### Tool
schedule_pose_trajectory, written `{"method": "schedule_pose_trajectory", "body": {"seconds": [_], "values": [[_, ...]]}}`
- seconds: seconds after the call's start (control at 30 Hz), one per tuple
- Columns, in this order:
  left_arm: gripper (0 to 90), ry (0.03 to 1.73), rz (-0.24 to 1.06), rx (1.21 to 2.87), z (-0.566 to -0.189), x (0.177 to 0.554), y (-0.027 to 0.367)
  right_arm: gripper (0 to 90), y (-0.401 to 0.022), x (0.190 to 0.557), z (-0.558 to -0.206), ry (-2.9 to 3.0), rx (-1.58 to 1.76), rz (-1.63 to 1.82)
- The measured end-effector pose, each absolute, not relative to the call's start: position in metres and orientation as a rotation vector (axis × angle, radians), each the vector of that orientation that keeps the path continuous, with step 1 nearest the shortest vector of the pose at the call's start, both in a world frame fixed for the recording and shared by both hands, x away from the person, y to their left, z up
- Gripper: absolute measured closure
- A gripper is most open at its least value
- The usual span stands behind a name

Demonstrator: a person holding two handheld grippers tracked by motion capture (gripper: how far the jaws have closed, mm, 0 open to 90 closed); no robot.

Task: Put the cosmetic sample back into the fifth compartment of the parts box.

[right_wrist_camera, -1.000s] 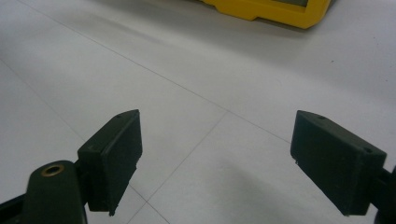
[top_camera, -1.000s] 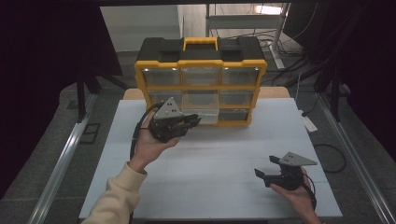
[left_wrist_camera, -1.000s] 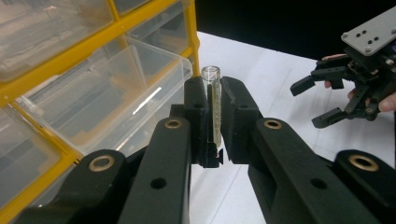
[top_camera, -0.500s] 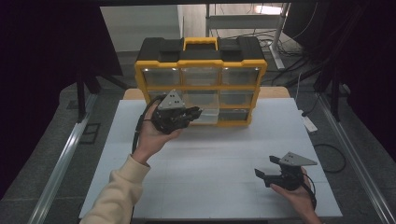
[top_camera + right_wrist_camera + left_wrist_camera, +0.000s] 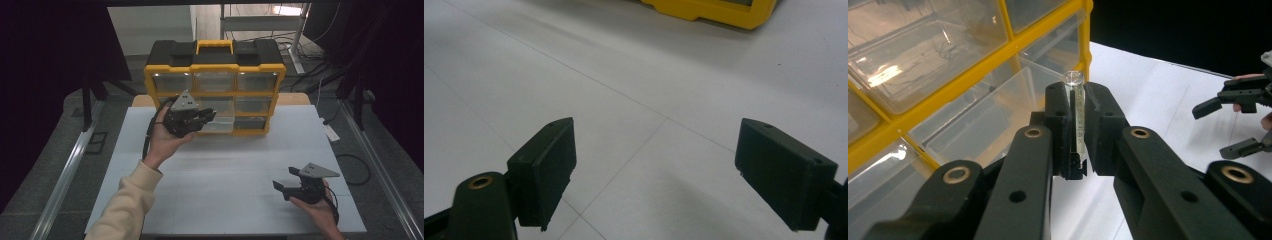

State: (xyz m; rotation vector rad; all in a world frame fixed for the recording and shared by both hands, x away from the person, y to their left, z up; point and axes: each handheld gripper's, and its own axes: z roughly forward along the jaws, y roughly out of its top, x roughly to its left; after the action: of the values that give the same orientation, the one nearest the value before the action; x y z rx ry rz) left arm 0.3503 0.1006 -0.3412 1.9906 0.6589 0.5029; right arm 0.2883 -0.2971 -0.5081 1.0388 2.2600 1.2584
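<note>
Clear tube [image 5: 1076, 117] clamped between the jaws of the left gripper [image 5: 1077, 125], standing upright along the jaw faces, open rim poking above the jaw tips. Left gripper [image 5: 199, 118] held up in the left hand [image 5: 165, 137] right in front of the yellow drawer organizer [image 5: 215, 85], at its middle and lower rows. In the left gripper view, an open clear drawer [image 5: 993, 117] sticks out of the organizer just behind and to the left of the tube; contents not readable. Organizer sits at the far edge of the white tabletop [image 5: 220, 170], black top, yellow handle, clear drawer fronts.

Right gripper [image 5: 286, 182] low at the near right of the tabletop, well apart from the organizer, held in the right hand [image 5: 317, 207]. Its jaws stand wide, nothing between them, bare tabletop [image 5: 634, 100] under them. Yellow base corner of the organizer [image 5: 709, 12] far ahead in the right gripper view.
</note>
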Motion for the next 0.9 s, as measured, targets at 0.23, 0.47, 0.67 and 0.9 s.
{"method": "schedule_pose_trajectory", "body": {"seconds": [0.23,0.47,0.67,0.9], "values": [[80.7,0.667,0.516,1.978,-0.339,0.358,0.099,16.9,-0.297,0.288,-0.508,2.261,1.039,1.259],[80.6,0.669,0.533,1.976,-0.335,0.366,0.096,16.9,-0.297,0.288,-0.508,2.262,1.04,1.26],[80.6,0.671,0.549,1.98,-0.331,0.374,0.094,16.9,-0.298,0.288,-0.508,2.259,1.044,1.257],[80.6,0.695,0.558,1.981,-0.329,0.384,0.093,16.8,-0.298,0.288,-0.508,2.255,1.044,1.261]]}}
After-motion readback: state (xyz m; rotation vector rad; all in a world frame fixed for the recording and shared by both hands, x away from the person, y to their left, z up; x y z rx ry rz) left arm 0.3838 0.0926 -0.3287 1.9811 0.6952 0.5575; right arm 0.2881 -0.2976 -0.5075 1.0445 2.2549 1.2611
